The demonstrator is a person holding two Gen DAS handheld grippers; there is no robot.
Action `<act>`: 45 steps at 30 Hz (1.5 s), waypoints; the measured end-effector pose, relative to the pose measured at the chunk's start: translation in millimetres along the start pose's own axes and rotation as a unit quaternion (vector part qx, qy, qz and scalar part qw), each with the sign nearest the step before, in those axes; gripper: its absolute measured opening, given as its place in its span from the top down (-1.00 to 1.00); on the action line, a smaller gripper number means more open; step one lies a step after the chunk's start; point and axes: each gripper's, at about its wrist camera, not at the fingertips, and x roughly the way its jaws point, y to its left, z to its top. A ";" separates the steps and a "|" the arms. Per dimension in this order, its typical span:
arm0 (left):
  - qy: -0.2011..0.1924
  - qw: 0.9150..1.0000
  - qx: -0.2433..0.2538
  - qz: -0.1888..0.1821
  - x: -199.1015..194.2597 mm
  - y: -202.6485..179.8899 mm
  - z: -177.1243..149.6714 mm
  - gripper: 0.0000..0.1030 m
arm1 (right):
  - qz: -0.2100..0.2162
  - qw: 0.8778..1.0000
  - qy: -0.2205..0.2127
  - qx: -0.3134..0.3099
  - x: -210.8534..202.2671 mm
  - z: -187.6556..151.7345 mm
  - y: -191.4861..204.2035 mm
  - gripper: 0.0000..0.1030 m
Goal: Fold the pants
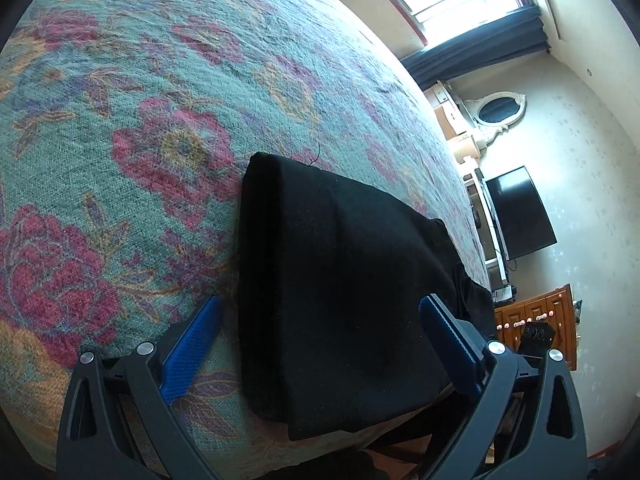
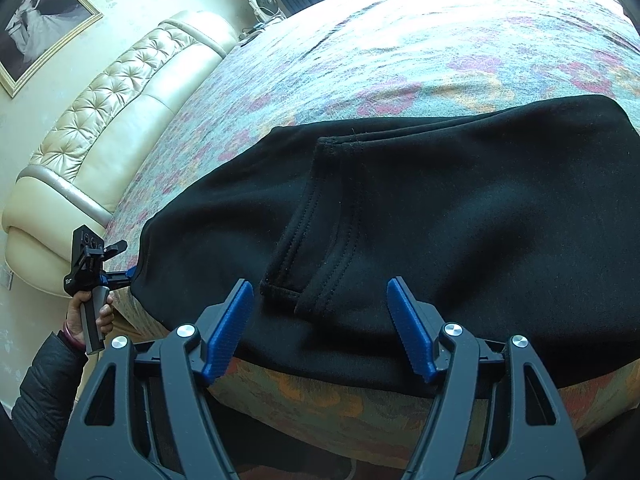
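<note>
The black pants lie flat on the bed, along its near edge, already doubled into a thick rectangular bundle with a stitched hem or cuff band lying across the top layer. In the left wrist view the same bundle runs away from the camera, its far corner square and a looser flap hanging off toward the bed's side edge.

The right gripper hovers just off the near edge of the bed, its blue fingers spread wide over the folded edge and pinching nothing. The left gripper sits at the bundle's end, its fingers also spread, one on each side of the cloth without pressing it. In the right wrist view that gripper shows at the bed's corner, held by a hand in a dark sleeve.

By the look of it, a fold has just been laid and another is being lined up. The next move probably calls for both sets of fingers to close on the end layers together, gathering every layer, then carry them across evenly so the bundle stays square.
</note>
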 end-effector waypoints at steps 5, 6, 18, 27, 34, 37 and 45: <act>0.027 0.997 0.010 -0.069 9.4 -10.6 2.2 -0.89 | -0.001 1.000 -0.001 -0.003 1.9 -0.8 2.4 -0.46; 0.024 0.996 0.007 -0.080 10.4 -11.2 2.6 -0.89 | -0.004 1.000 -0.001 -0.006 2.7 -0.5 3.5 -0.46; 0.029 0.999 -0.013 -0.012 26.3 -8.3 6.0 0.33 | -0.006 1.000 0.000 -0.005 7.2 0.4 2.2 -0.50; 0.004 1.000 -0.023 -0.017 20.3 -11.8 4.6 0.72 | -0.002 1.000 -0.002 -0.004 7.7 1.5 1.4 -0.50; -0.024 0.998 -0.014 -0.050 -0.2 -38.2 7.0 0.74 | 0.005 1.000 -0.016 0.000 0.1 1.5 0.7 -0.50; -0.030 0.997 -0.008 -0.066 -4.7 -56.0 8.3 0.74 | 0.006 1.000 -0.020 0.001 -4.0 0.0 0.0 -0.50; -0.031 0.996 0.030 -0.078 5.2 -125.3 13.9 0.73 | -0.010 0.999 -0.030 -0.012 -14.0 -3.3 2.2 -0.50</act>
